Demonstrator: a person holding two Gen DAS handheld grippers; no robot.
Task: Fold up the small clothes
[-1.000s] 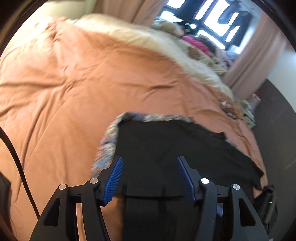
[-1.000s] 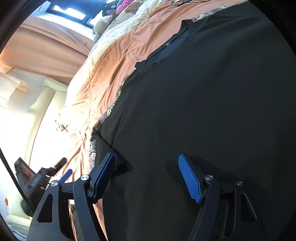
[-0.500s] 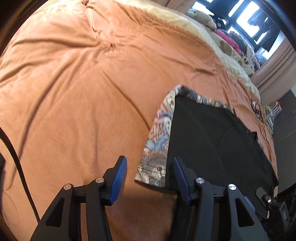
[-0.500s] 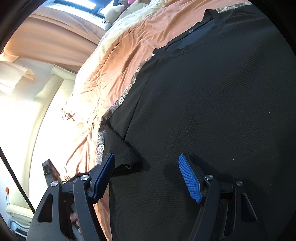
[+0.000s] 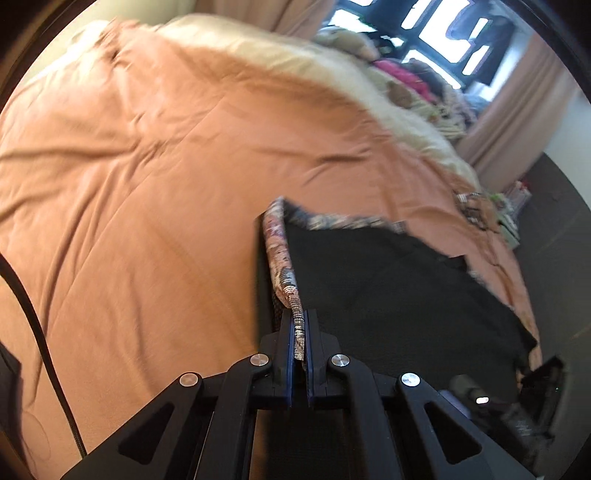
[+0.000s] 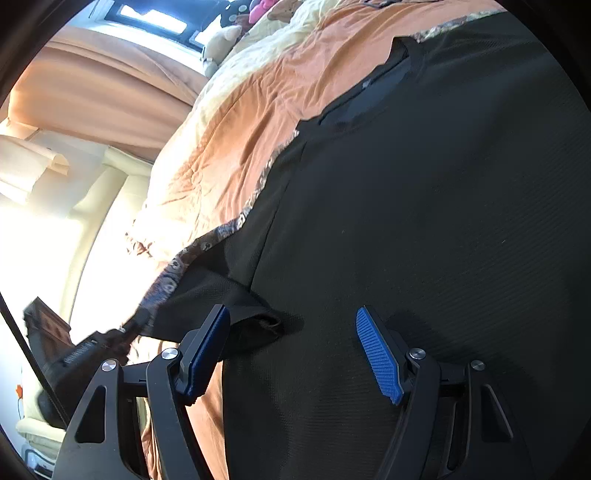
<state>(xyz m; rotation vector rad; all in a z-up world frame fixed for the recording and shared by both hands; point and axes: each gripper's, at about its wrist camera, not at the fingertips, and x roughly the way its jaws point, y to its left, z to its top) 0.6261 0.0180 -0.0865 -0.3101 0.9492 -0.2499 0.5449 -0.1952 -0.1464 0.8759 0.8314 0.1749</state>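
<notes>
A bed covered with an orange blanket (image 5: 155,192) is used as the work surface. Nearest in the left wrist view, the left tongs (image 5: 300,332) are seen clamped together on the patterned edge (image 5: 279,258) of the black garment (image 5: 388,291), and this edge is raised from the blanket, probably so that the side can be folded over. In the right wrist view, the right tongs (image 6: 291,350) are held apart over the black cloth, with the short sleeve (image 6: 236,306) just beside the left pad; nothing is gripped there, perhaps to keep the cloth flat. Farther away a cream cover (image 5: 280,62) is laid across the bed, then piled clothes (image 5: 413,81), pink curtains (image 5: 517,107) and a bright window (image 5: 436,22).
</notes>
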